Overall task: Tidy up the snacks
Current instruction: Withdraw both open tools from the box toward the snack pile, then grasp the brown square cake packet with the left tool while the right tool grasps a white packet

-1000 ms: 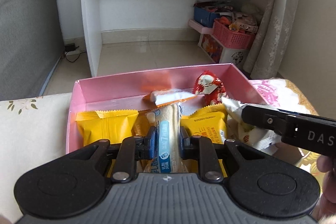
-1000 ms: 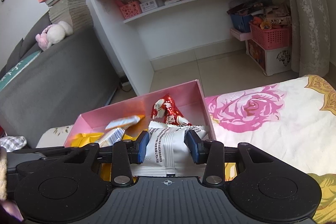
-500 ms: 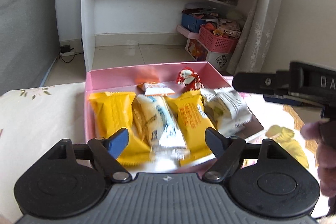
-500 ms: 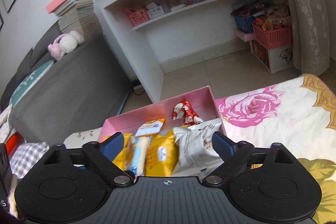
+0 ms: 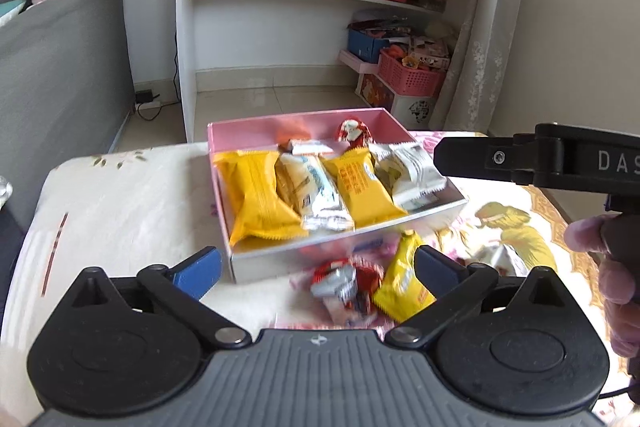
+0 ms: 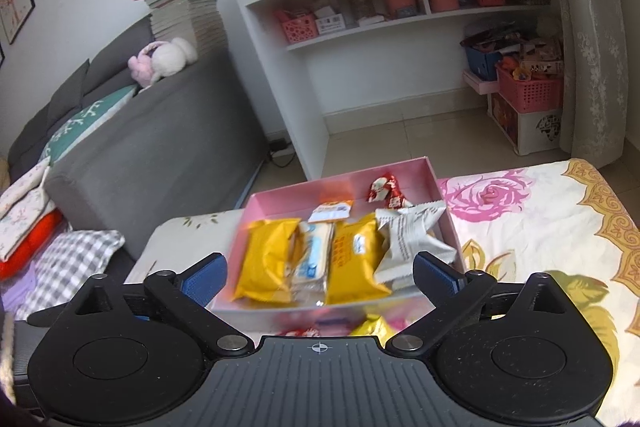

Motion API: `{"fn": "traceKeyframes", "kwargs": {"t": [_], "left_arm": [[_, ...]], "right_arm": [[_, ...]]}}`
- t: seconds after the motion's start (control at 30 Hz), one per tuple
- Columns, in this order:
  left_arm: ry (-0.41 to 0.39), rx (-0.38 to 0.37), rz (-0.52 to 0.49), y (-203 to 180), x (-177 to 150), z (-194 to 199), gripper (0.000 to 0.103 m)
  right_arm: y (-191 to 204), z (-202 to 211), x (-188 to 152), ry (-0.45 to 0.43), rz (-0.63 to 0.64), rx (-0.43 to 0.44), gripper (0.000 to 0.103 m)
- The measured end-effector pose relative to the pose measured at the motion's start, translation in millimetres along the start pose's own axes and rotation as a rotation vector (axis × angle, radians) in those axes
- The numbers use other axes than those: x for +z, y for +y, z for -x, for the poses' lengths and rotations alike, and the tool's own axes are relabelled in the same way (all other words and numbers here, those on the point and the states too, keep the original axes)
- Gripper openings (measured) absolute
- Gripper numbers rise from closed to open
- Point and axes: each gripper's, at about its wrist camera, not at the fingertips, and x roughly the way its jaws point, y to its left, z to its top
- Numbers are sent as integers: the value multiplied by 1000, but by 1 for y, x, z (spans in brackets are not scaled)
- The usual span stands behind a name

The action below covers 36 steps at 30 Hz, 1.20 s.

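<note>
Your left tongs (image 5: 316,267) are spreading wide with nothing pinched between them. Just ahead of them sits the pink box (image 5: 340,259) on the tabletop (image 5: 120,211), holding a row of snack packets (image 5: 332,187). Loose snacks (image 5: 372,287) lie between the tongs' fingers, short of the box. Your right tongs (image 6: 320,269) are likewise opening, empty, with the box just beyond.
</note>
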Motion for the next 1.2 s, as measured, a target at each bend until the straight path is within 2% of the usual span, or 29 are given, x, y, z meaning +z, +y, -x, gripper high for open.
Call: {"fn": "traceKeyframes", "kwargs": {"t": [0.1,0.2,0.47,0.57,0.63,0.77,0.9,0.93,1.1,1.17,1.2], "left_arm": [[-2,-13,13,6,-11,3,103],[-1,9,4,9,-25,4,103],[41,41,-64,15,-50,-1,103],[102,9,-61,16,-57,-5,102],[168,-30,-17,20,-59,-10,97],[291,-43,154,31,-62,-16,89],[376,-74,277,38,-66,-24,73],[383,-72,293,37,-66,-24,72],[380,-50,282,27,-63,-26,59],[372,-29,255,23,-64,-27,57],[369,-27,234,20,-64,-27,52]], "right_arm": [[3,6,-12,-5,29,10,102],[4,7,-25,5,62,11,102],[-6,11,-47,-4,124,-90,102],[-21,9,-51,5,139,-159,102],[-34,8,-52,19,125,-216,102],[-59,0,-52,74,52,-301,102],[-75,-8,-52,137,-34,-310,102],[-79,-10,-52,152,-69,-306,102],[-87,-22,-49,192,-178,-269,102],[-91,-26,-49,202,-206,-265,102],[-94,-28,-49,210,-230,-264,102]]}}
